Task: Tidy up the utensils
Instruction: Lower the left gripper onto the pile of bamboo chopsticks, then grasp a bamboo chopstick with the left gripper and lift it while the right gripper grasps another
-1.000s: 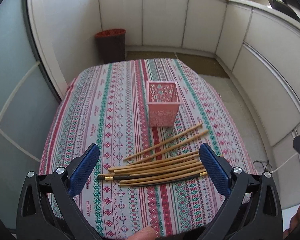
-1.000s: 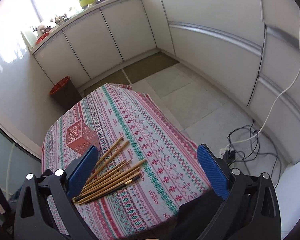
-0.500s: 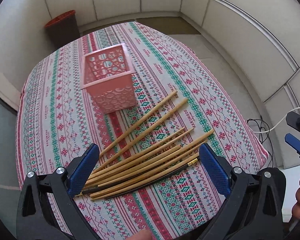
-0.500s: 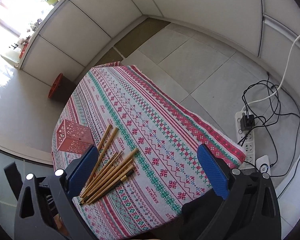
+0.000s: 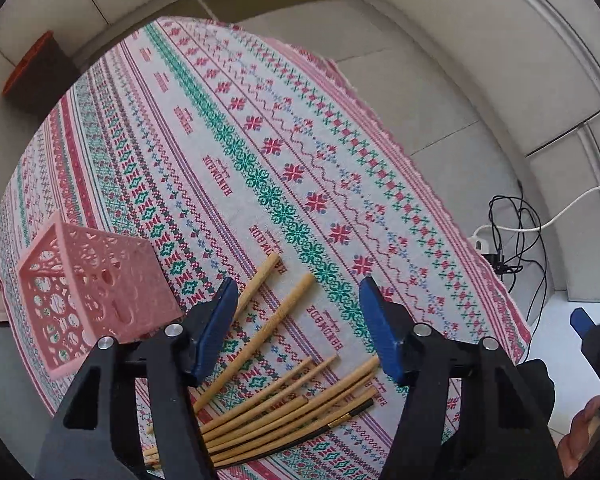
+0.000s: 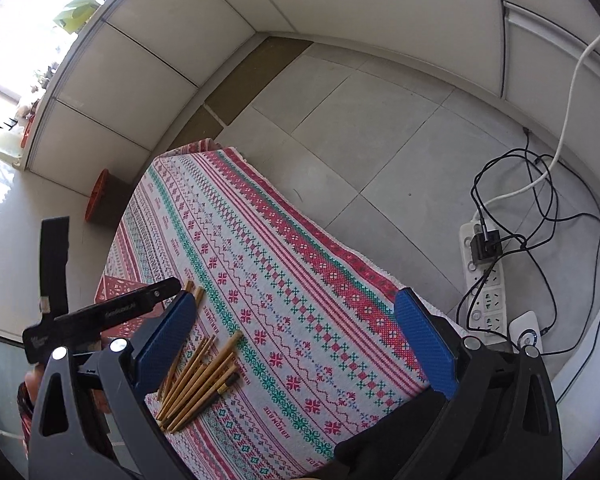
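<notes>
While looking down along both pairs of fingers, from left to right: far left, off the table's edge, one dark waste bin with an orange rim point(image 5: 32, 68) on the floor. Next, near the left edge of the red, green and white patterned tablecloth point(image 5: 260, 140), one pink perforated plastic square basket point(image 5: 96, 292), upright, with bare cloth behind it. Just right of the basket, the left gripper point(image 5: 296, 320), pointing down, its blue pads half apart and just now closing, with one of the pale bamboo chopsticks point(image 5: 284, 408) lying between them in view but untouched. Below and right of that, the rest of the sticks flat on the cloth near the front edge. By count: two pale ones lying apart nearest the basket, a fan of about six more whose overlap hides the exact number, and one dark chopstick with a gold band point(image 5: 340, 416) on the near side of the fan. Beyond the sticks, a broad stretch of open cloth to the far and right edges. Past the right edge, open grey tiled floor point(image 6: 380, 120), then one white power strip point(image 6: 484, 280) with tangled black cables by the cabinets. Last, the right gripper point(image 6: 296, 344), spread wide over the cloth, gripping nothing, right of the sticks.
</notes>
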Demonstrator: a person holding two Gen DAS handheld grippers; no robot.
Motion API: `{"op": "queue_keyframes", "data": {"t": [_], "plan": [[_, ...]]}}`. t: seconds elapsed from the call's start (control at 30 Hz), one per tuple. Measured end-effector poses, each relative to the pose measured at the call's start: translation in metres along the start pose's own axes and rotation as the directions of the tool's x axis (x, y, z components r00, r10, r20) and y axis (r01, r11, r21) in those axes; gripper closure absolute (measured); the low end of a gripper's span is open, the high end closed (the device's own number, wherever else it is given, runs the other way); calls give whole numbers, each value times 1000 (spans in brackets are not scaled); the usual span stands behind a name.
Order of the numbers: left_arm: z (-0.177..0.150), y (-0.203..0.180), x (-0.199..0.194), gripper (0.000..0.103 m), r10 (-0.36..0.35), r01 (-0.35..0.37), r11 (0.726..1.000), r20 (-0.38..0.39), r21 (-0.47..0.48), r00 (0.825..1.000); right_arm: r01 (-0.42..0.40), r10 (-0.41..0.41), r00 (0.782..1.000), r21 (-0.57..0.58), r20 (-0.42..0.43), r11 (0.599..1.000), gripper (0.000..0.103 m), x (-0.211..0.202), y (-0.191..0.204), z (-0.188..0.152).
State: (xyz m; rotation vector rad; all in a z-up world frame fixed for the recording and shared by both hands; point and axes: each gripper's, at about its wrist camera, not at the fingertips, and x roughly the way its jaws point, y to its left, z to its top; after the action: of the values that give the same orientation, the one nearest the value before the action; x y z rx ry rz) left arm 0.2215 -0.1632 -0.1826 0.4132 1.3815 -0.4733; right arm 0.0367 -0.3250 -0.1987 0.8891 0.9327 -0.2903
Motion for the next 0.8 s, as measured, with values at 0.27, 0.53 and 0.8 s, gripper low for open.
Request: {"op": "queue_keyframes", "data": {"t": [0.27, 0.53, 0.8], "plan": [[14, 7, 31, 60, 88, -83, 996, -118, 40, 989, 5, -5, 1000, -34, 19, 999, 7, 1, 2, 4], [19, 24, 57, 61, 115, -111, 993, -146, 38, 983, 18, -17, 1000, -30, 7, 999, 7, 5, -1, 3], [8, 31, 68, 85, 62, -57, 998, -127, 40, 990, 34, -34, 999, -44, -1, 998, 7, 6, 4, 0]]}}
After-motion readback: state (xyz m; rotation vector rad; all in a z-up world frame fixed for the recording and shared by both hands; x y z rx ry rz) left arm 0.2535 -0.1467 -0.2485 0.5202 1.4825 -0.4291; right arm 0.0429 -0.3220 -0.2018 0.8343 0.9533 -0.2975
